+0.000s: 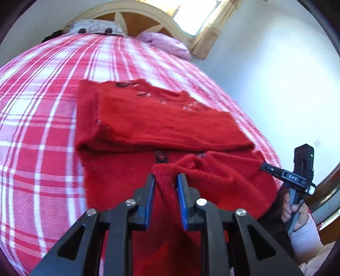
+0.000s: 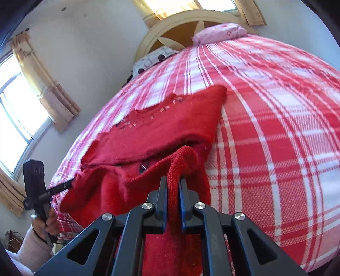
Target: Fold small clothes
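Note:
A small red sweater lies on a bed, its sleeves folded across the body. It also shows in the right wrist view. My left gripper is shut on the sweater's near bottom edge, red fabric pinched between the blue pads. My right gripper is shut on the ribbed hem at the other bottom corner. In the left wrist view the right gripper reaches in from the right, its tips buried in the hem. In the right wrist view the left gripper holds the hem at the left.
The bed has a red and white plaid cover. Pillows lie against a curved headboard. The bed's side edge runs close on the right in the left wrist view. Curtained windows and white walls surround the bed.

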Tool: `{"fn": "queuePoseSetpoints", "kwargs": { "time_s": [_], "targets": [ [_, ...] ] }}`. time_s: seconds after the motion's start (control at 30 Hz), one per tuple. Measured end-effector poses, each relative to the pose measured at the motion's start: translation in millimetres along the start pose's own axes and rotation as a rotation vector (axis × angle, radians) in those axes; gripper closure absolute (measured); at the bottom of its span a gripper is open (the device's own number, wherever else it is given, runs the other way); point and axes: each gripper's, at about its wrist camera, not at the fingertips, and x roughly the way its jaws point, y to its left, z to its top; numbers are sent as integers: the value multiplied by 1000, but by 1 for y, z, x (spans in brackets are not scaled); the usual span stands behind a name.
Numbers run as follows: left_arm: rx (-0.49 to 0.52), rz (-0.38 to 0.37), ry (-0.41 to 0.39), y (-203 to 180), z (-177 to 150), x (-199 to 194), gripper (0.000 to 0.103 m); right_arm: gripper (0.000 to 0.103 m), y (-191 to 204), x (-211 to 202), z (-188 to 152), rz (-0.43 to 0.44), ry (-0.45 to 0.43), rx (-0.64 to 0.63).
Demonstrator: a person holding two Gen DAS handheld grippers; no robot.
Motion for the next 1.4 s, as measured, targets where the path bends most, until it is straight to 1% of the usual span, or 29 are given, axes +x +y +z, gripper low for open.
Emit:
{"fn": "queuePoseSetpoints", "kwargs": {
  "time_s": [0.03,0.1,0.13,0.17,0.2,0.23,0.33,0.4,0.43,0.53,0.67,0.73,0.8,0.83,0.87,0.9,0.97,1.03,1.07,1.13,1.23,1.27,1.3,1.33,1.37,1.4],
  "targets": [
    [14,-7,-1,-3,-1,-2,76,94,-1,2,-2,2,4,4],
    [47,-21,-19,-7,-2,-10,57,94,-3,2,-4,4,4,3],
    [64,-7,-42,-10,-2,-17,35,94,-3,1,-4,3,4,2],
    [70,7,-65,-9,0,-21,17,94,-4,1,-3,-1,4,2],
    [64,13,-97,-9,1,-29,12,94,-5,2,-3,-5,5,3],
    [54,-3,-109,-5,2,-33,9,94,-6,2,-3,-8,7,6],
    [46,-79,-87,-8,4,-40,9,94,-7,4,-5,-5,12,12],
    [87,-98,-64,-19,1,-40,8,94,-5,4,-5,-8,11,4],
    [112,-91,-44,-25,0,-36,5,94,-5,4,-5,-9,11,2],
    [181,-24,23,-43,-9,-18,5,94,-3,5,-6,-14,15,-8],
    [201,23,94,-58,-12,8,5,94,-2,7,-8,-29,22,-15],
    [225,59,116,-66,-13,19,5,94,-2,7,-8,-34,25,-16],
    [252,93,129,-72,-16,26,10,94,-2,8,-8,-36,30,-10],
    [264,114,135,-73,-17,30,22,94,-2,8,-8,-39,34,-8],
    [261,118,143,-72,-17,32,34,94,-2,8,-7,-40,35,-8],
    [235,108,151,-67,-15,32,37,94,-2,7,-6,-37,33,-4],
    [177,72,136,-57,-13,25,47,94,-3,5,-4,-14,31,10],
    [106,14,102,-45,-7,13,48,91,-4,7,-1,-3,40,15],
    [84,1,86,-41,-5,8,48,90,-4,9,0,-5,44,12],
    [44,2,44,-32,1,-4,48,90,-2,12,-1,-14,57,1],
    [-46,-33,-34,-7,11,-32,48,90,-3,14,-3,-27,59,-3],
    [-66,-26,-45,0,13,-37,45,90,-3,14,-4,-26,59,-3],
    [-79,-10,-53,4,15,-40,42,90,-4,14,-4,-22,57,-1],
    [-85,8,-49,7,16,-40,37,90,-4,14,-4,-18,56,1],
    [-84,16,-35,8,16,-38,34,90,-4,14,-3,-16,57,2],
    [-79,15,-16,7,16,-34,34,90,-3,14,-3,-16,57,3]
  ]
}}
